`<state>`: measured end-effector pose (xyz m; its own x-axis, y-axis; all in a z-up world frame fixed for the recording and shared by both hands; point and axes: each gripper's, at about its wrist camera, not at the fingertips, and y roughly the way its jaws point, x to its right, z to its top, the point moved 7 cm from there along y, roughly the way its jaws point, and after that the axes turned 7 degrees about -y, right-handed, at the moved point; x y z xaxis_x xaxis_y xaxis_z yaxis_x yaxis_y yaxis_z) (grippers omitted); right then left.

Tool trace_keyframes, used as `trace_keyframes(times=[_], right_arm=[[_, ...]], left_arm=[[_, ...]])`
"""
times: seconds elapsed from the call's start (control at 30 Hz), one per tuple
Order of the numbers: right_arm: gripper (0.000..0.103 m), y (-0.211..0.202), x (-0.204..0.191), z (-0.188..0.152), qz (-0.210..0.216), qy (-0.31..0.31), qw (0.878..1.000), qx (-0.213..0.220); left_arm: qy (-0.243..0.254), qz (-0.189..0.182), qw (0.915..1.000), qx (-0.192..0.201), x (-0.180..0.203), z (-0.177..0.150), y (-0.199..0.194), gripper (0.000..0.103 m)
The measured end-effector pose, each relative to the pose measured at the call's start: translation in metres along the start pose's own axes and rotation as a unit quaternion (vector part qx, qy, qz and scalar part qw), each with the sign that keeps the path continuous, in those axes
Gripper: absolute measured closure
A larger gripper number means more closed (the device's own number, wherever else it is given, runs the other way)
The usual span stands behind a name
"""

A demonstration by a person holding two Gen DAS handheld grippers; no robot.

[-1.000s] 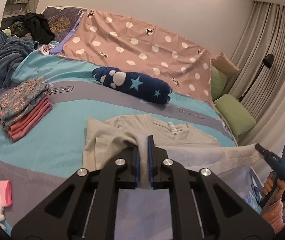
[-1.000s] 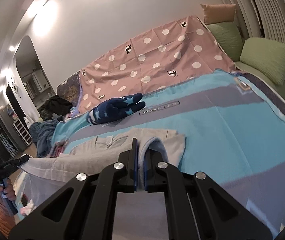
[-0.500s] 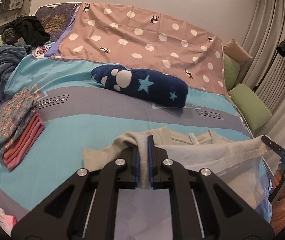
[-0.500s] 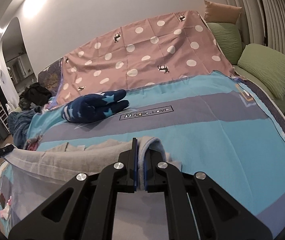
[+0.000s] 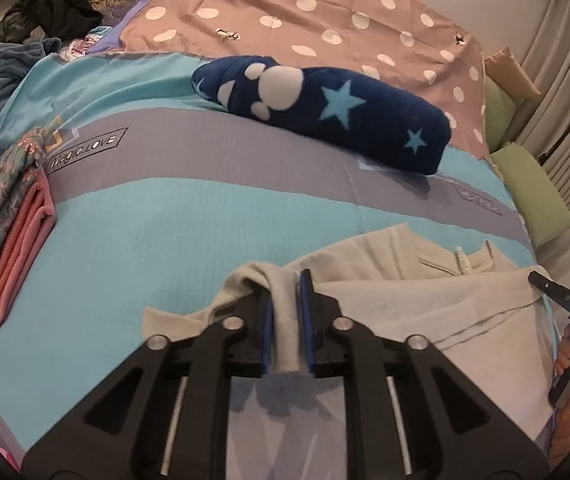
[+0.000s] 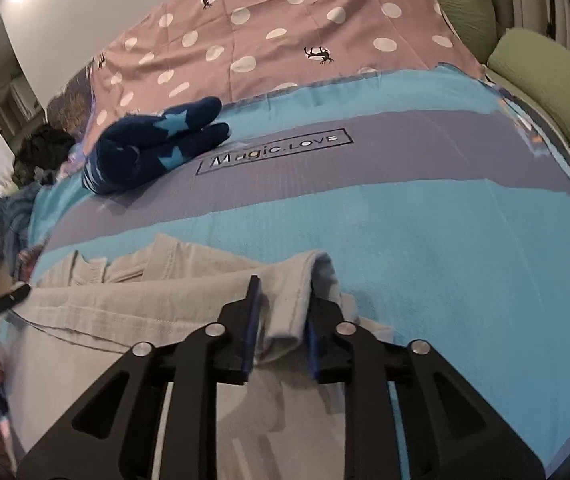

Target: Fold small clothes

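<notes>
On the bed [image 5: 173,216], over its blue-and-grey striped cover, lies a beige shirt [image 5: 425,296], its lower part folded up over the collar end. At its left corner, the left gripper [image 5: 287,308] has its fingers clamped on a bunched fold of the cloth. At the other corner, the right gripper [image 6: 281,320] has its fingers parted, with the shirt's edge lying loose between them. Farther back rests a navy star-print plush [image 5: 337,114], and a stack of folded clothes [image 5: 3,216] sits at the left.
</notes>
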<state>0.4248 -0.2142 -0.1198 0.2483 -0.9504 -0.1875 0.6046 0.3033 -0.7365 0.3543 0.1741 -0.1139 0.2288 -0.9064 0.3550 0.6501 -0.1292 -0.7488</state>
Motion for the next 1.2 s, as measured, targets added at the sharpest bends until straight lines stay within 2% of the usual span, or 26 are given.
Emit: trace_keyframes(times=[0.03, 0.17, 0.2, 0.23, 0.27, 0.3, 0.43, 0.57, 0.63, 0.67, 0.7, 0.73, 0.77, 0.87, 0.97, 1.1, 1.17, 1.2], right_arm=[[0.08, -0.004, 0.002, 0.0, 0.004, 0.003, 1.0, 0.002], [0.08, -0.016, -0.002, -0.001, 0.006, -0.007, 1.0, 0.005], [0.082, -0.017, -0.002, -0.002, 0.002, -0.011, 1.0, 0.006], [0.088, -0.018, -0.003, -0.002, 0.001, -0.012, 1.0, 0.007], [0.094, -0.019, -0.003, -0.001, -0.001, -0.01, 1.0, 0.009], [0.095, -0.018, -0.003, -0.001, 0.0, -0.006, 1.0, 0.011], [0.096, -0.02, -0.001, 0.01, 0.022, 0.03, 0.999, 0.024], [0.096, -0.012, 0.012, 0.037, 0.027, 0.07, 0.997, 0.036], [0.087, 0.0, 0.022, 0.045, 0.018, 0.089, 0.995, 0.034], [0.075, 0.005, 0.028, 0.046, -0.006, 0.095, 0.995, 0.035], [0.067, 0.007, 0.031, 0.044, -0.026, 0.095, 0.995, 0.035], [0.064, 0.008, 0.031, 0.041, -0.027, 0.09, 0.995, 0.032], [0.061, 0.008, 0.029, 0.037, -0.021, 0.084, 0.996, 0.028], [0.061, 0.003, 0.028, 0.026, -0.02, 0.058, 0.998, 0.019], [0.06, -0.005, 0.032, 0.02, -0.033, 0.038, 0.999, 0.016], [0.059, -0.017, 0.034, 0.01, -0.03, 0.037, 0.999, 0.011], [0.059, -0.024, 0.034, 0.004, -0.032, 0.031, 0.999, 0.011], [0.056, -0.028, 0.034, 0.0, -0.035, 0.028, 0.999, 0.01]], left_arm=[[-0.003, 0.0, 1.0, 0.004, -0.001, 0.0, -0.003, 0.069], [0.012, -0.003, 0.9998, 0.014, 0.005, -0.002, -0.02, 0.07], [0.017, -0.001, 0.9998, 0.01, 0.006, -0.004, -0.021, 0.08], [0.022, 0.001, 0.9997, 0.006, 0.008, -0.004, -0.022, 0.097], [0.027, 0.004, 0.9996, 0.002, 0.009, -0.006, -0.023, 0.097], [0.033, 0.006, 0.9994, 0.003, 0.011, -0.006, -0.023, 0.097], [0.03, -0.003, 0.9994, 0.016, 0.016, 0.003, -0.028, 0.098], [0.007, 0.002, 0.9994, 0.033, 0.013, 0.029, -0.021, 0.097], [-0.003, 0.031, 0.9987, 0.041, 0.003, 0.042, -0.009, 0.089], [-0.004, 0.058, 0.9969, 0.053, -0.004, 0.047, -0.005, 0.084], [-0.003, 0.069, 0.996, 0.057, -0.007, 0.05, -0.002, 0.07], [-0.004, 0.069, 0.9959, 0.057, -0.01, 0.05, 0.0, 0.062], [-0.008, 0.062, 0.9964, 0.058, -0.012, 0.049, -0.001, 0.062], [0.001, 0.051, 0.9973, 0.053, -0.013, 0.042, -0.006, 0.056], [0.018, 0.055, 0.9973, 0.046, -0.012, 0.035, -0.009, 0.05], [0.044, 0.064, 0.9962, 0.039, -0.009, 0.027, -0.013, 0.041], [0.065, 0.1, 0.9925, 0.027, -0.013, 0.022, -0.009, 0.04], [0.074, 0.131, 0.9883, 0.025, -0.019, 0.02, -0.006, 0.04]])
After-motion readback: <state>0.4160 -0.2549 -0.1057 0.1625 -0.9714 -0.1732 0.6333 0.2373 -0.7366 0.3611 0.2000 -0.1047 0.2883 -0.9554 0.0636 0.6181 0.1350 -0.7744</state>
